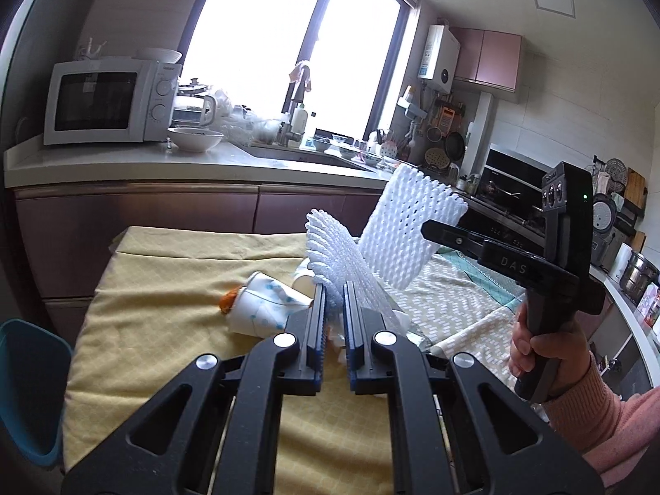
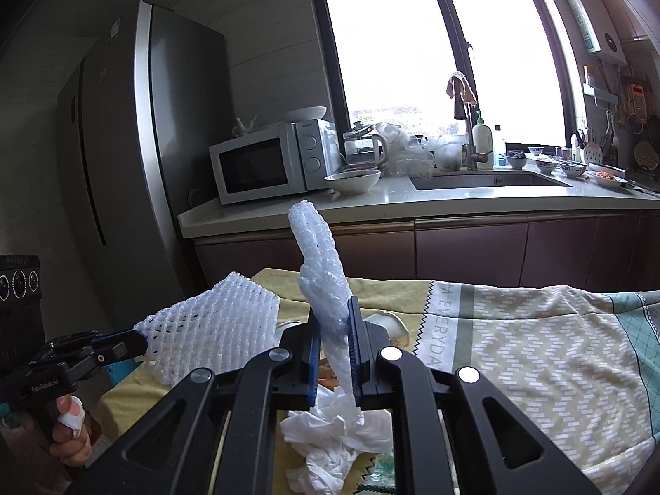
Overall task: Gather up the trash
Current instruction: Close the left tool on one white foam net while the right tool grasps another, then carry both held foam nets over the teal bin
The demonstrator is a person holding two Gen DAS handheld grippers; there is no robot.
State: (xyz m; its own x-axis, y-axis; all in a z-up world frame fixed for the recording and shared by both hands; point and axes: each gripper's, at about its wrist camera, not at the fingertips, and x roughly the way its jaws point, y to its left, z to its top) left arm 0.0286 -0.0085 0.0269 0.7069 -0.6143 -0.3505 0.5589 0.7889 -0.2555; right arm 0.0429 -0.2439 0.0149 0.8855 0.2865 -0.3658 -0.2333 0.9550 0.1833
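Each gripper pinches its own foam net: left gripper [image 1: 334, 309] on one [image 1: 334, 243], right gripper [image 2: 334, 330] on another [image 2: 321, 264]. They look feather-light and squashy, probably best nipped by an edge

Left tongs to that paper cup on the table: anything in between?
Nothing lies between the left tongs and the paper cup on the yellow cloth. But the tongs are shut on a foam net, so they are full.
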